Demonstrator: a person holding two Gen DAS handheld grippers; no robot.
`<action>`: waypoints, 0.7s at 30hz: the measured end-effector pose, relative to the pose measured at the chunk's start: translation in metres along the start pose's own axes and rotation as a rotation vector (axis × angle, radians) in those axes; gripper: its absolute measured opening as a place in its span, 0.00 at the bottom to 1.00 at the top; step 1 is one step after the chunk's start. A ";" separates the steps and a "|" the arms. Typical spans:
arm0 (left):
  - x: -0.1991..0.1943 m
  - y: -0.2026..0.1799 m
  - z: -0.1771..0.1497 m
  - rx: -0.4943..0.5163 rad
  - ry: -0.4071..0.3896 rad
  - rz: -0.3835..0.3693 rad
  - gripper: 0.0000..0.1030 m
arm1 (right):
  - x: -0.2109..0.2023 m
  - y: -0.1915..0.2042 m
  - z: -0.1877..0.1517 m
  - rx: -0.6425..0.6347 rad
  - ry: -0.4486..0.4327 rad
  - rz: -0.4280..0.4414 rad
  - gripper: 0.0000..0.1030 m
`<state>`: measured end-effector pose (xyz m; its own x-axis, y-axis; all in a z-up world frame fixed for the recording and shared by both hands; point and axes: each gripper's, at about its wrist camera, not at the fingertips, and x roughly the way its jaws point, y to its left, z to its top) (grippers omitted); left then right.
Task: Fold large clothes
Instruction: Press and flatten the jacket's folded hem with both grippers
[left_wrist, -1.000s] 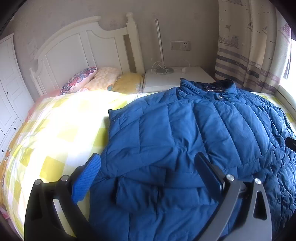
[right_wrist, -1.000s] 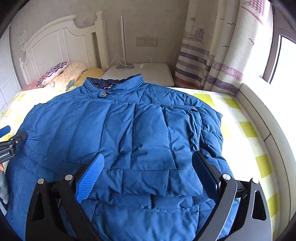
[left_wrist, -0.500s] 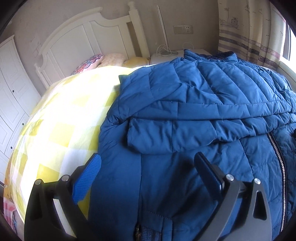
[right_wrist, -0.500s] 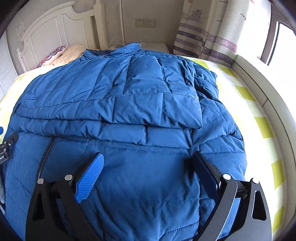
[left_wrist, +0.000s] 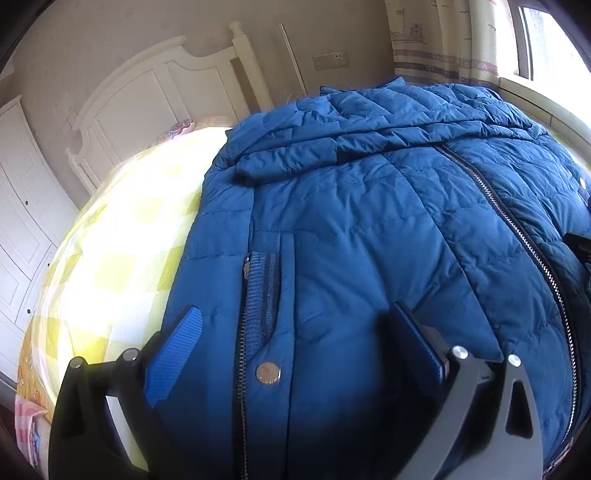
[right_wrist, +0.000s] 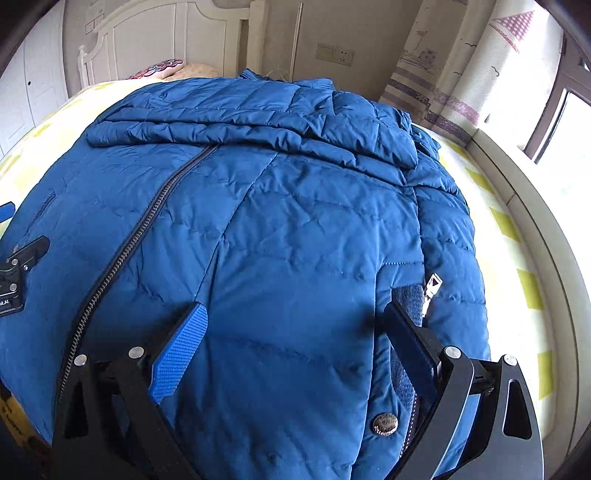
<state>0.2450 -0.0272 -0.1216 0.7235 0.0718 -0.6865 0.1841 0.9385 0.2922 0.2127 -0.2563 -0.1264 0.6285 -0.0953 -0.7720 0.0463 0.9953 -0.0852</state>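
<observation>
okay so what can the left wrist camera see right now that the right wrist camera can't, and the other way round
Only the left wrist view shows the white wardrobe doors at far left and a wide stretch of yellow checked bedspread beside the jacket's left pocket.

Only the right wrist view shows the window frame, the bed's edge along it, and the right pocket's zipper pull.

Both show the blue padded jacket lying front up with its main zipper closed, sleeves folded across the chest, the white headboard, the wall socket, and an open gripper over the hem: left gripper, right gripper.
</observation>
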 end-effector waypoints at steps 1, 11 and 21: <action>-0.001 0.000 -0.004 -0.005 -0.006 0.003 0.97 | -0.002 -0.003 -0.004 0.015 -0.001 0.003 0.89; -0.002 0.010 -0.015 -0.051 -0.009 -0.029 0.98 | -0.016 -0.012 -0.029 0.034 -0.042 0.000 0.89; -0.061 -0.023 -0.052 0.025 -0.060 -0.093 0.98 | -0.045 0.033 -0.062 -0.049 -0.100 0.035 0.89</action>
<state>0.1618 -0.0351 -0.1213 0.7411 -0.0358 -0.6704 0.2677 0.9315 0.2462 0.1379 -0.2198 -0.1330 0.7036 -0.0554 -0.7084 -0.0138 0.9957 -0.0917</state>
